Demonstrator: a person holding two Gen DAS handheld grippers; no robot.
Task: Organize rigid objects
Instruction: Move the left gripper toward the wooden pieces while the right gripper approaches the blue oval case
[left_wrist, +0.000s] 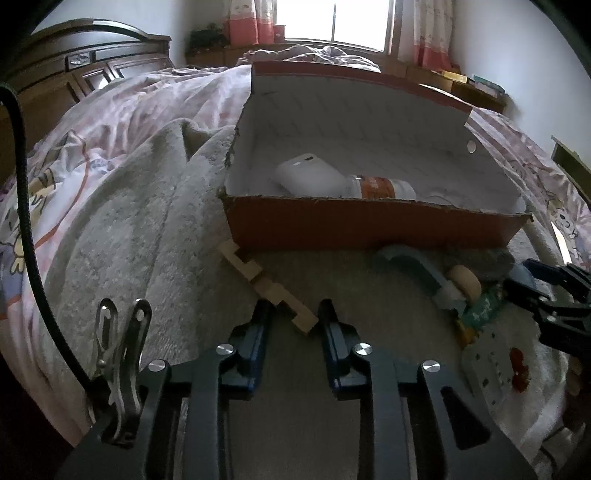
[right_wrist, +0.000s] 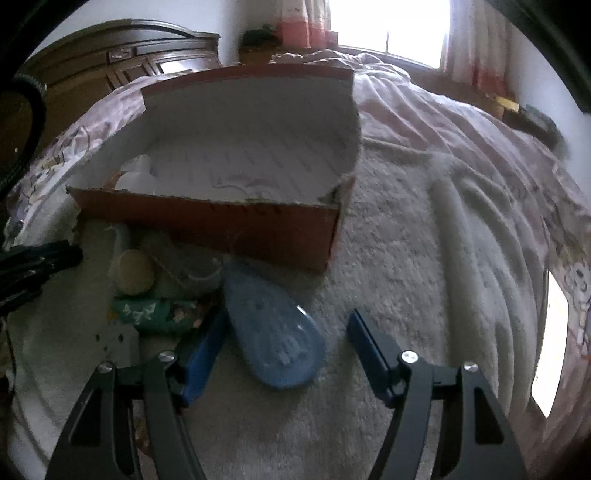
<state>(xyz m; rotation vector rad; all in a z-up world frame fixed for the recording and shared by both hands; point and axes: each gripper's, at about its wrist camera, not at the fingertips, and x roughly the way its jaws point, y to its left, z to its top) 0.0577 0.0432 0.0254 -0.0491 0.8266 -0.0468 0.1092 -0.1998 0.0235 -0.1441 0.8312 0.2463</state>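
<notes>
A pale wooden notched stick (left_wrist: 258, 277) lies slantwise on the grey fleece blanket, in front of an orange cardboard box (left_wrist: 369, 225). My left gripper (left_wrist: 295, 306) is shut on the stick's near end. The box holds a white rounded case (left_wrist: 310, 177) and a bottle with an orange label (left_wrist: 380, 186). In the right wrist view a blue teardrop-shaped thing (right_wrist: 273, 332) lies between the fingers of my right gripper (right_wrist: 288, 317). That gripper is open, and its right finger stands well clear of the blue thing. The box (right_wrist: 240, 225) stands just beyond.
Beside the box's front lie a blue curved piece (left_wrist: 406, 262), a round wooden piece (left_wrist: 465, 280), a green patterned item (right_wrist: 155, 312) and a grey perforated plate (left_wrist: 487, 369). A bright white flat thing (right_wrist: 550, 343) lies at the right. Pink bedding surrounds the blanket, with a dark wooden headboard (left_wrist: 92, 66) beyond it.
</notes>
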